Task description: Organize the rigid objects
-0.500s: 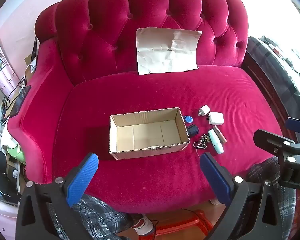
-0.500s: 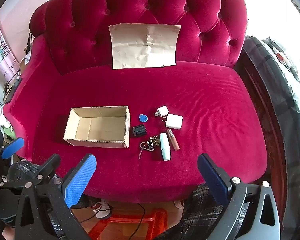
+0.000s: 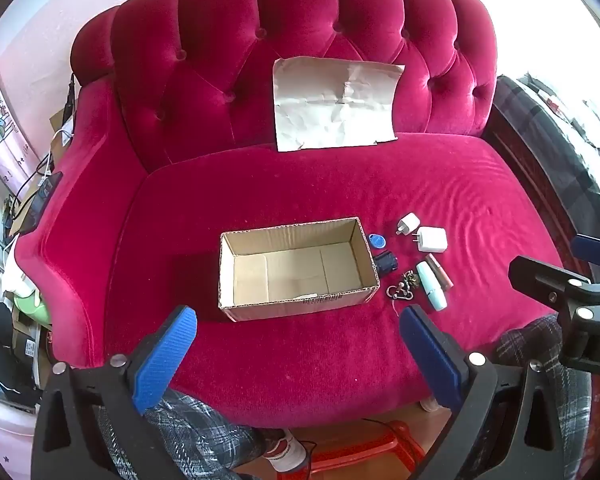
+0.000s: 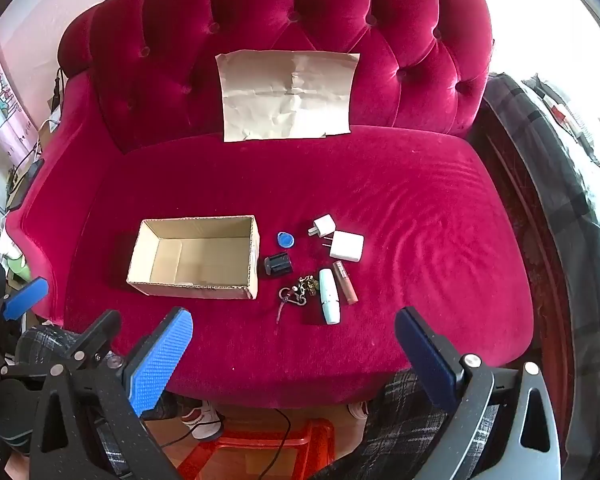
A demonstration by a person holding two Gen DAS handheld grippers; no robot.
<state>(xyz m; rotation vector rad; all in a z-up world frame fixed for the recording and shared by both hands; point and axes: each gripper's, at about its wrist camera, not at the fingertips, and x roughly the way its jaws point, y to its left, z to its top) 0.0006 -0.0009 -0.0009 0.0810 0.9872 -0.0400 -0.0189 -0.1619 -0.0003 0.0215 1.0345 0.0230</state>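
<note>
An empty open cardboard box (image 3: 296, 270) (image 4: 196, 258) sits on the red velvet sofa seat (image 3: 300, 184). To its right lie small items: a blue key fob (image 4: 285, 239), a black block (image 4: 278, 266), two white chargers (image 4: 324, 225) (image 4: 347, 246), a bunch of keys (image 4: 298, 292), a pale mint tube (image 4: 329, 296) and a brown lip tube (image 4: 345, 277). My left gripper (image 3: 298, 344) hangs open above the seat's front edge, in front of the box. In front of the items my right gripper (image 4: 294, 342) is open too. Neither holds anything.
A creased brown paper sheet (image 3: 334, 106) leans against the sofa's tufted back. A red plastic stool (image 4: 260, 452) and the person's plaid-trousered legs (image 3: 188, 432) are below the seat edge. Cables and clutter sit left of the sofa arm; a dark plaid bed lies to the right.
</note>
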